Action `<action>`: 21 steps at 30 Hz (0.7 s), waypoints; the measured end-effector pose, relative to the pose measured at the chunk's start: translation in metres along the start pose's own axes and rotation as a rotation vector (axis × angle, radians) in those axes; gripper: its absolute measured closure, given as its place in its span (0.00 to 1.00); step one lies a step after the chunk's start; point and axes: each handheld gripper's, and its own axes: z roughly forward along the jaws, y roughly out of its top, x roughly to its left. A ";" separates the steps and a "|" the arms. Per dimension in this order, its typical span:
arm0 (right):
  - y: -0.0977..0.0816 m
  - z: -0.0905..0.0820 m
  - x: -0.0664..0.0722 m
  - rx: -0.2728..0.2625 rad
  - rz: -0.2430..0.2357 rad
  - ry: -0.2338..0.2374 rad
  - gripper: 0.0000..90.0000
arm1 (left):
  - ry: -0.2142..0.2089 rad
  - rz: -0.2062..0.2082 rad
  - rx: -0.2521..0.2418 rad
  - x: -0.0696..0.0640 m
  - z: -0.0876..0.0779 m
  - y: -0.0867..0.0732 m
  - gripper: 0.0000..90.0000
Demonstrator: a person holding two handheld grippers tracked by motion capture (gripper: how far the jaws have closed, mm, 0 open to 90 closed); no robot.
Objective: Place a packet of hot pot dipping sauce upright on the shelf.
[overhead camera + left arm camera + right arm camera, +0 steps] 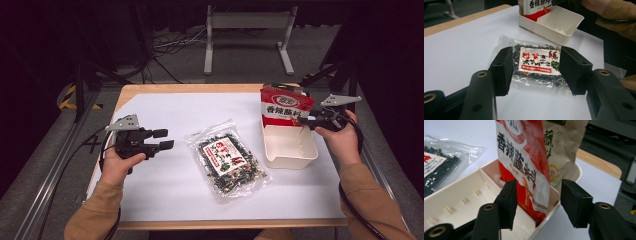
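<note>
Clear bag: seaweed packet lies left of the tray, long axis running diagonally, probably next.
Nearer hand: left gripper, jaws spread, empty.
Right gripper: spread around the red pouch standing in the tray, seemingly not pinching.

The high view looks forward and down over the whole surface from the person's side. The left tool's camera sits low, close behind a clear snack bag, facing the cream tray. The right tool's camera looks closely at that tray and a red pouch; all three share them.
</note>
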 end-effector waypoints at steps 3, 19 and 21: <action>-0.003 -0.010 -0.002 -0.017 0.013 -0.012 0.51 | 0.020 0.006 0.010 0.002 0.003 0.001 0.47; -0.008 -0.049 0.028 -0.039 0.001 -0.002 0.52 | 0.065 0.004 0.054 0.010 0.023 0.008 0.43; -0.008 -0.053 0.034 -0.050 -0.003 0.007 0.52 | 0.071 0.005 0.056 0.010 0.024 0.009 0.43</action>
